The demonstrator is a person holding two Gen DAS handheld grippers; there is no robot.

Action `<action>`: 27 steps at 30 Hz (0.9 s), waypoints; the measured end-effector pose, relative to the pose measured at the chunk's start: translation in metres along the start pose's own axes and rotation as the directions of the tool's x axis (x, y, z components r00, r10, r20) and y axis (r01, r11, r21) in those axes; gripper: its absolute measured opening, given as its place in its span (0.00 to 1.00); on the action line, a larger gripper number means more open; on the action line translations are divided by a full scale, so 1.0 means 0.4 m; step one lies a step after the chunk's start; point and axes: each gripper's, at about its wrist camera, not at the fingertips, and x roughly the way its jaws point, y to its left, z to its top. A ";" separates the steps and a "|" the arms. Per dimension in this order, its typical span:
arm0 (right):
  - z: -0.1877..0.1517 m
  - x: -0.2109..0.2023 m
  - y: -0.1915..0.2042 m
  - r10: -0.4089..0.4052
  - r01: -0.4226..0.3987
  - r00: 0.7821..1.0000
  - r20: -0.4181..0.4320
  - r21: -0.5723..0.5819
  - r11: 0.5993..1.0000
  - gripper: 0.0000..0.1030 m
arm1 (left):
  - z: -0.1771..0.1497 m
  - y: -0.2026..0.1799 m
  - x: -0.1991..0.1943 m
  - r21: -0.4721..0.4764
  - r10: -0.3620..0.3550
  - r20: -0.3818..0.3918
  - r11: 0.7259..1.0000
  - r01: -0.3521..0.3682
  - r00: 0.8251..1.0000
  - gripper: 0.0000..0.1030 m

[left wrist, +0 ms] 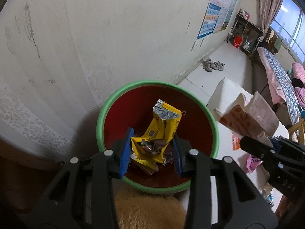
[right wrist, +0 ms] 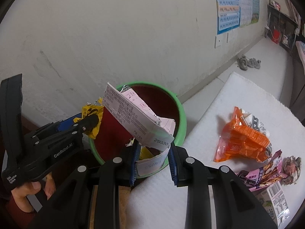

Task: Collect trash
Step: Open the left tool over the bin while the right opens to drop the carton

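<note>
I hold left claw (left wrist: 152,148) clamped on yellow wrapper (left wrist: 162,131) | right claw (right wrist: 152,158) clamped on pink carton (right wrist: 133,114) | risk: carton catches green bin (left wrist: 158,87) rim, falls outside.

Wall (left wrist: 114,28): off-white, scuffed; posters (left wrist: 219,9) are mounted.
Floor (left wrist: 225,61): pale; a pair of shoes (left wrist: 213,65) is placed at the wall.
Window (left wrist: 289,19): daylight is admitted; curtain (left wrist: 270,2) is drawn aside.
Shelf unit (left wrist: 246,32): positioned in the corner.
Bed (left wrist: 280,78): covered with patterned bedding.
</note>
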 end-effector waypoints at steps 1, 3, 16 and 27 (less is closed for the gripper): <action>0.001 0.006 -0.004 0.003 -0.003 1.000 -0.007 0.013 1.000 0.26 | 0.001 0.001 0.008 0.000 0.001 -0.006 1.000 -0.001 1.000 0.35; 0.007 0.016 -0.011 0.003 -0.003 1.000 -0.014 0.026 1.000 0.26 | 0.000 0.003 0.026 0.000 0.004 -0.019 1.000 -0.004 1.000 0.35; 0.051 0.084 0.009 -0.028 0.027 0.998 -0.053 -0.015 1.000 0.31 | 0.023 0.023 0.108 -0.032 0.013 -0.079 0.999 -0.015 0.997 0.41; 0.030 0.006 -0.005 -0.048 0.050 0.998 0.041 -0.046 0.998 0.62 | -0.013 0.043 0.070 -0.064 0.020 -0.063 0.998 -0.024 0.998 0.62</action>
